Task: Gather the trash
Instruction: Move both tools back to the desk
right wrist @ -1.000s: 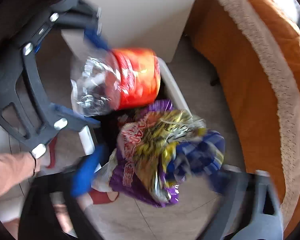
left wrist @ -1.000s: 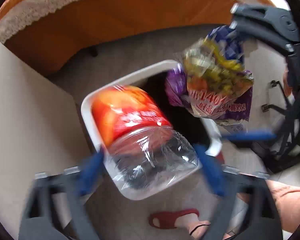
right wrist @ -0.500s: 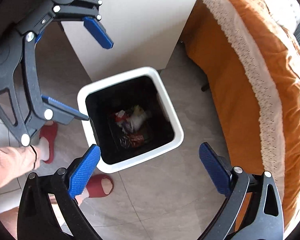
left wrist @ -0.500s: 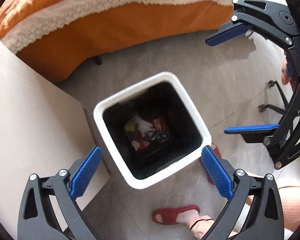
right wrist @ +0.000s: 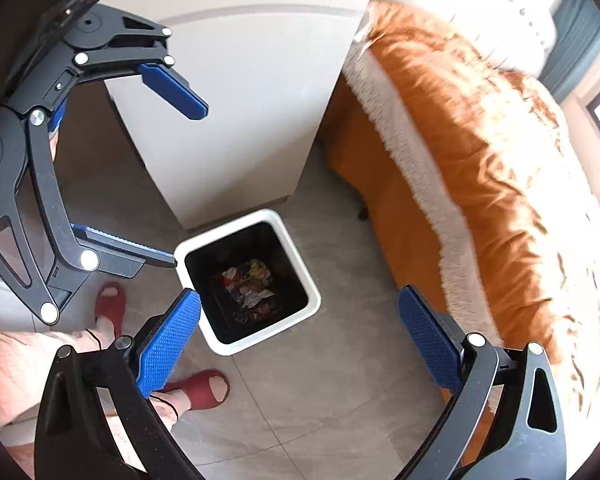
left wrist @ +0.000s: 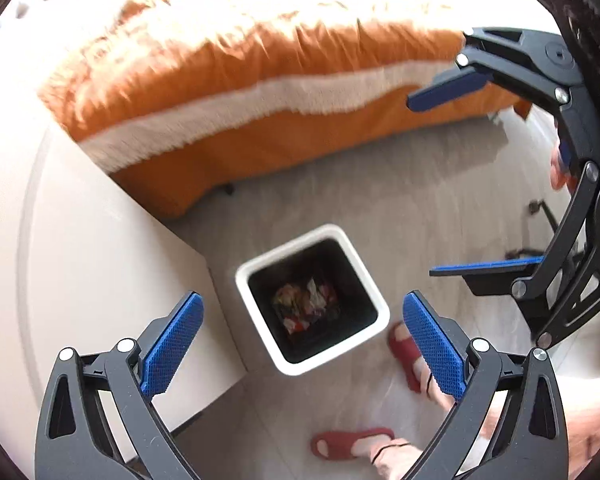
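Note:
A white square bin (left wrist: 288,246) with a black liner stands on the floor, far below both grippers. Crumpled wrappers and other trash (left wrist: 306,306) lie at its bottom. My left gripper (left wrist: 302,300) hangs open high above the bin with nothing between its blue pads. In the same view my right gripper (left wrist: 420,186) is at the right, also open and holding nothing. The right wrist view shows the bin (right wrist: 228,227) and the trash (right wrist: 248,288) beneath the open right gripper (right wrist: 300,294). The open left gripper (right wrist: 188,188) is at the left.
A white cabinet (left wrist: 80,260) (right wrist: 240,120) stands against one side of the bin. A bed with an orange cover (left wrist: 260,60) (right wrist: 480,160) runs along the other side. A person's feet in red slippers (left wrist: 352,442) (right wrist: 202,390) stand on the grey tiles beside the bin.
A second ago my left gripper held a plastic bottle and my right a snack bag over the bin. Both opened, the items dropped in, and both grippers rose higher.

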A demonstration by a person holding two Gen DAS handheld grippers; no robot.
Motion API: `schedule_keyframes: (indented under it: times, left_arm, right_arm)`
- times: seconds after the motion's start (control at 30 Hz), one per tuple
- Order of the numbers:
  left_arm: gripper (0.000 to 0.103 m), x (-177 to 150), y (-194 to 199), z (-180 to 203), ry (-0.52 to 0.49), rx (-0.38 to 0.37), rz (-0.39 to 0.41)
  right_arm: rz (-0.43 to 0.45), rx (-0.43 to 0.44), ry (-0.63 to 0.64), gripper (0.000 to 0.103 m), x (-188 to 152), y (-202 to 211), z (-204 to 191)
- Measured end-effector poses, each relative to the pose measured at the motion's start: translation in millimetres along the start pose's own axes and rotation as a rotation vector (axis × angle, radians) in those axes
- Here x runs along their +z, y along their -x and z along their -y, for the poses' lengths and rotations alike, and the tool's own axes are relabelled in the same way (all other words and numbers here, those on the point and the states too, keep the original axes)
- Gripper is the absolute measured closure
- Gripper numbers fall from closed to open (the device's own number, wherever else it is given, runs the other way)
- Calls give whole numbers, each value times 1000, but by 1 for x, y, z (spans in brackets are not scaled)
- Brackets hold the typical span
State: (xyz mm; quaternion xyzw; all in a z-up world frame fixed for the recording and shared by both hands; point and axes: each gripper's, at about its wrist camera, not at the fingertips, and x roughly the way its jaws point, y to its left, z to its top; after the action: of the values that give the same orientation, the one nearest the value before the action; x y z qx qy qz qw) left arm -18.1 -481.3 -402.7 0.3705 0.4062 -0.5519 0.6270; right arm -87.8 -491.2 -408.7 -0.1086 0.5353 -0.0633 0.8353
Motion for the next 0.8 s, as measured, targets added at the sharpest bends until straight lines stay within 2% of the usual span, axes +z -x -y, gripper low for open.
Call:
schedule_keyframes:
  times: [0.17, 0.27, 0.43, 0.57, 0.8]
  left_arm:
    - [5, 11, 73, 0, 47, 53, 105]
    - [5, 13, 119, -5, 111, 85, 172]
    - [5, 8, 191, -23, 222, 162, 279]
    - [5, -9, 245, -49, 331, 253, 347]
    - [5, -69, 336, -110, 499, 470, 419]
  right_arm:
    - [74, -32, -77, 5, 19, 67, 5]
    - [126, -56, -101, 5, 34, 105, 3]
    - [231, -46, -121, 5, 70, 162, -5]
    - [327, -28, -95, 5, 110, 195, -22]
    - [456, -2, -31, 5, 198, 231, -69]
